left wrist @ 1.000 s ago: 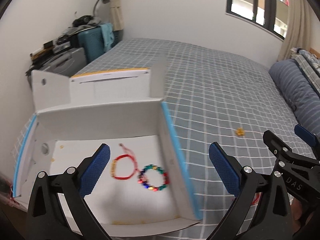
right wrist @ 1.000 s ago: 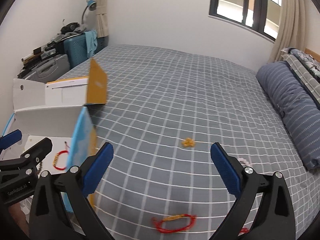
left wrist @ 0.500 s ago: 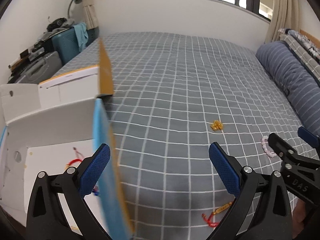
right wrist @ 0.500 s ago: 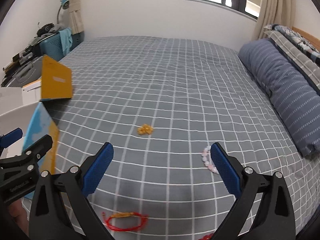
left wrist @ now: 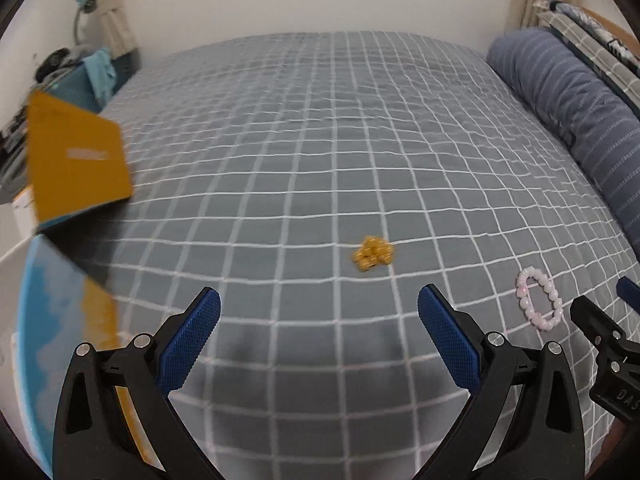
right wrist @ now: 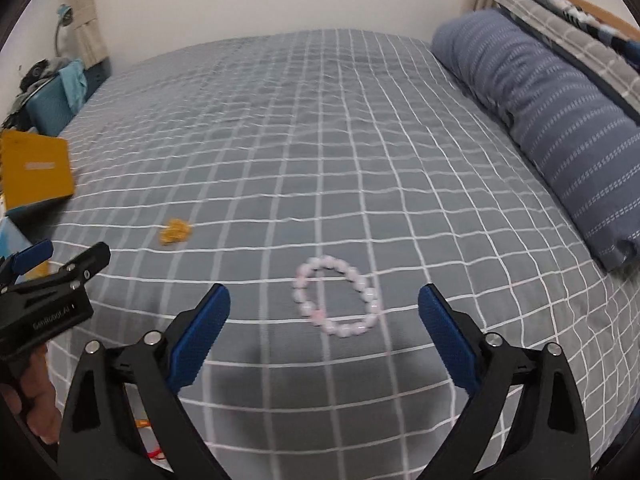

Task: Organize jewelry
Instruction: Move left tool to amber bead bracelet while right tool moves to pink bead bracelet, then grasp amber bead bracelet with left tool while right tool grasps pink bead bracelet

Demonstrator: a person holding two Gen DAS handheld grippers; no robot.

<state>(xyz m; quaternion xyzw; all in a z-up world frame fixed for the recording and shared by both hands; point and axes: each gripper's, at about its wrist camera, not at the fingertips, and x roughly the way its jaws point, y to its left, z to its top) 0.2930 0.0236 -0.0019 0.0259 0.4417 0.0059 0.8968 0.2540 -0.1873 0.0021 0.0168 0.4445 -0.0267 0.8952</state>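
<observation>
Here, through the left wrist camera, my left gripper [left wrist: 319, 312] is spread wide and empty over the bedspread [left wrist: 320, 140], the yellow bead cluster [left wrist: 373, 259] just ahead, the box's blue-and-yellow wall [left wrist: 60, 320] at left. Through the right, my right gripper [right wrist: 323, 318] (equally spread) frames the pink bead bracelet [right wrist: 337, 295]; only this view catches a red cord [right wrist: 154, 454] below. At least three pieces, I judge, remain unboxed.

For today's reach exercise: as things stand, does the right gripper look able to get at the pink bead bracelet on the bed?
Probably yes. The right gripper is open, and the pink bead bracelet lies flat on the checked bedspread straight ahead between its fingers, with nothing in the way.
</observation>
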